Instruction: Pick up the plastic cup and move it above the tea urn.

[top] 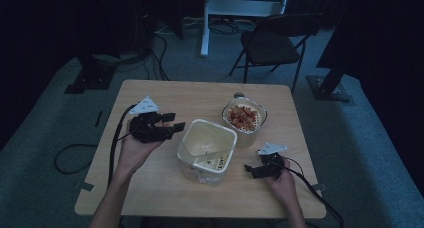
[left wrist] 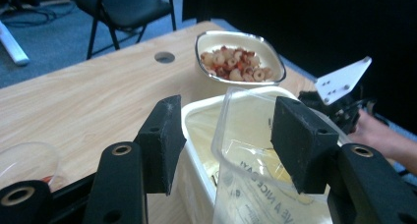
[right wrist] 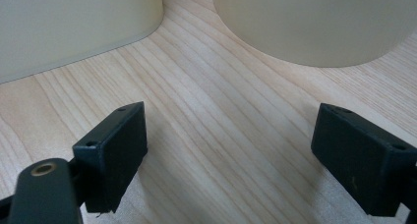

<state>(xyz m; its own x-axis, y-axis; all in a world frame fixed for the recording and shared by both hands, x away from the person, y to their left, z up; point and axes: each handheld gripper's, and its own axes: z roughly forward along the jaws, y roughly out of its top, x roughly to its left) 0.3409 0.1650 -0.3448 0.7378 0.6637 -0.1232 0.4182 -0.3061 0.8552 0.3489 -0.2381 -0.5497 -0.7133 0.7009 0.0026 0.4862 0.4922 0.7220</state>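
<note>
Cream plastic tub (top: 206, 149) sat mid-table with a clear bag (left wrist: 255, 170) standing inside it.

Left gripper (left wrist: 223, 143) had its jaws apart around the bag's rim, pads not pressing it. Bowl of cereal rings (top: 244, 118) was just behind the tub. Right gripper (top: 254, 170) rested on the wooden table (top: 150, 188), jaws wide with nothing between.

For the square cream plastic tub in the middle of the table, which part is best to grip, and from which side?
Probably the thin upright wall at the rim of the square cream plastic tub, taken from above on its left side, nearest the left gripper. The open top lets one jaw go inside and one outside. The clear plastic bag lining it may get pinched too.
</note>
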